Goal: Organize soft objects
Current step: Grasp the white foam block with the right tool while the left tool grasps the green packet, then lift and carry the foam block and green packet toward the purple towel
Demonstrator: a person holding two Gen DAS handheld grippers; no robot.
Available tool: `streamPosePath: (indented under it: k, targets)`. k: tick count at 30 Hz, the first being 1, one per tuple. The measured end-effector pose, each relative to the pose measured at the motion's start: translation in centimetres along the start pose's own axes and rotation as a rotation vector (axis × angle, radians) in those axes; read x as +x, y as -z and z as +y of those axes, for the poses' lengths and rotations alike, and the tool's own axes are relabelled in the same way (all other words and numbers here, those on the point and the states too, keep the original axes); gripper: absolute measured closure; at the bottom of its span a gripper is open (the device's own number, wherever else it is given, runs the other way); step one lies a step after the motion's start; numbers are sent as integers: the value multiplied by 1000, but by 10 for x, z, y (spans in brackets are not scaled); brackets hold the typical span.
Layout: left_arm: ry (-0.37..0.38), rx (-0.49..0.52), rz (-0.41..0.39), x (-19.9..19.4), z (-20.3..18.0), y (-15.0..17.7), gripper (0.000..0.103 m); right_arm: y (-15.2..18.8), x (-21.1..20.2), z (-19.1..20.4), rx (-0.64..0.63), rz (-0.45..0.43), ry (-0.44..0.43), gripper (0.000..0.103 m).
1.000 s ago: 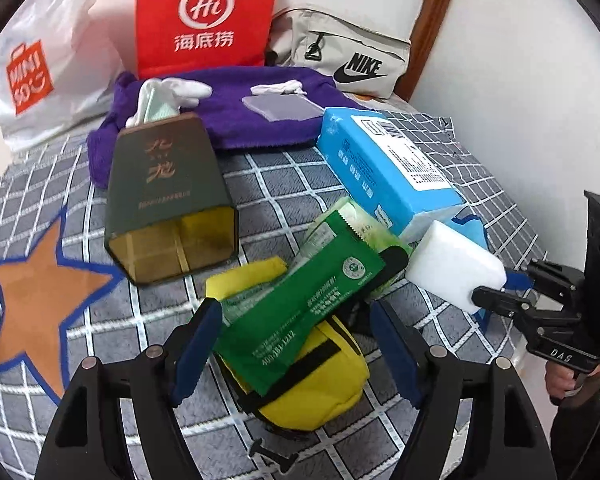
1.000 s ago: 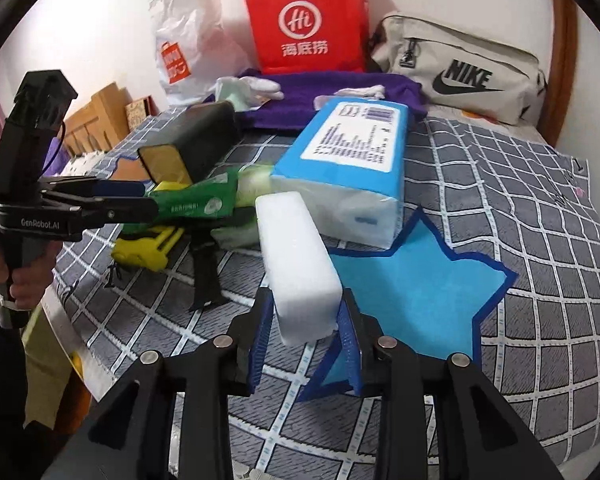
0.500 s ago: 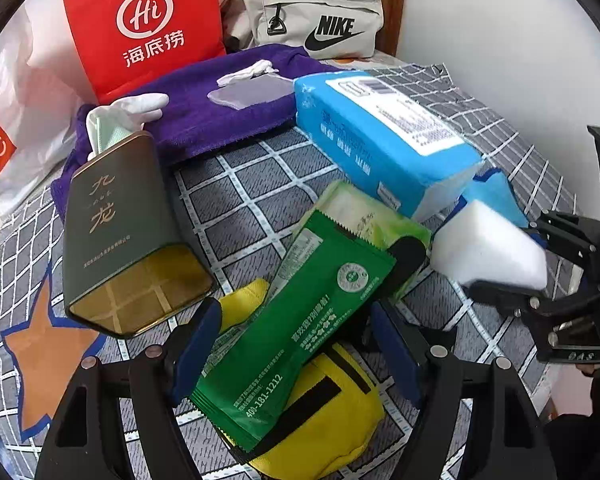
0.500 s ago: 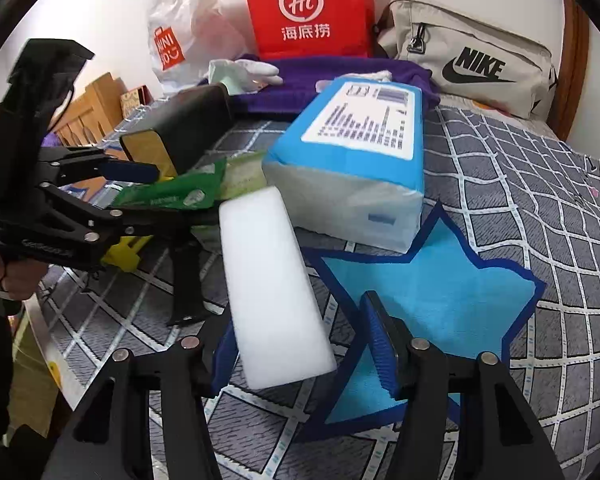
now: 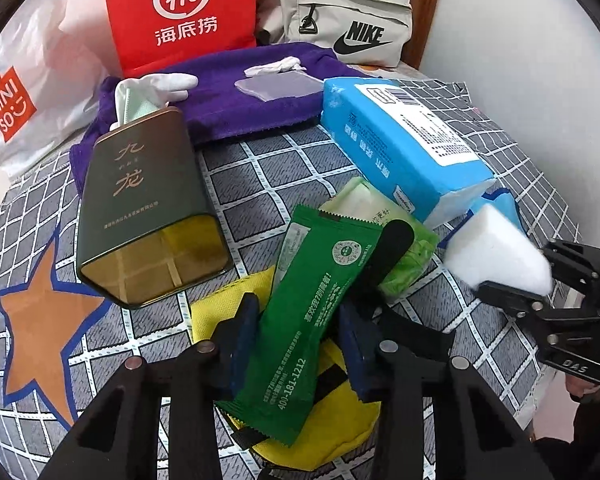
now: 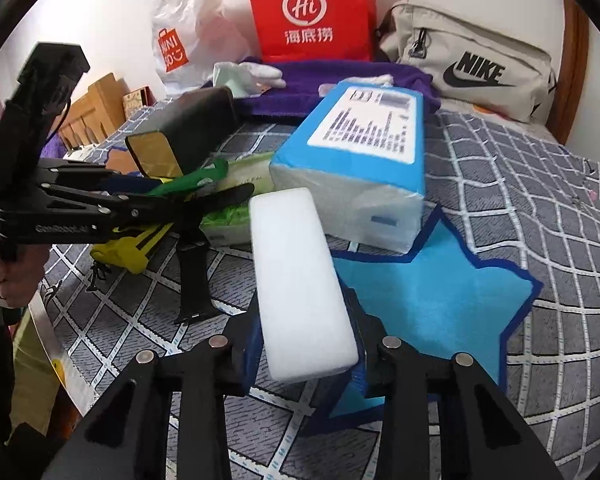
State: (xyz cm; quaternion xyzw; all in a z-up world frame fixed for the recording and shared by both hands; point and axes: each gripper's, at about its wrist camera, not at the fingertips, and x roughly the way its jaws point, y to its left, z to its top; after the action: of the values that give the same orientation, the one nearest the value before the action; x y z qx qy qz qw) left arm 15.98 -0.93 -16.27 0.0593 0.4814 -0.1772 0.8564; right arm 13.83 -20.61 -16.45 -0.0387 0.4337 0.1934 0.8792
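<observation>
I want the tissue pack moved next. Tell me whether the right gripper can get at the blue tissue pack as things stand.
Probably not yet. The right gripper is shut on the white sponge, so its jaws are occupied. The blue tissue pack lies just ahead with nothing between, but looks wider than the jaws.

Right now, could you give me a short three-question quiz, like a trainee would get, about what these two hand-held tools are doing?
1. True or false: the right tool grips a white sponge block.
2. What does the left tool hold?
3. The blue tissue pack lies: A) upon the purple towel, B) partly over the blue star, C) inside the red bag.

Key: 1 true; 2 green sachet; 3 B.
</observation>
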Motion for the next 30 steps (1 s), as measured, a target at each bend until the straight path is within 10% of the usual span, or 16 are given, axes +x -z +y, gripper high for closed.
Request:
streamPosePath:
  k: [30]
  targets:
    - [29,-129,-154,-82,59,-43,78,-89,-57,1,27,-140,139,70]
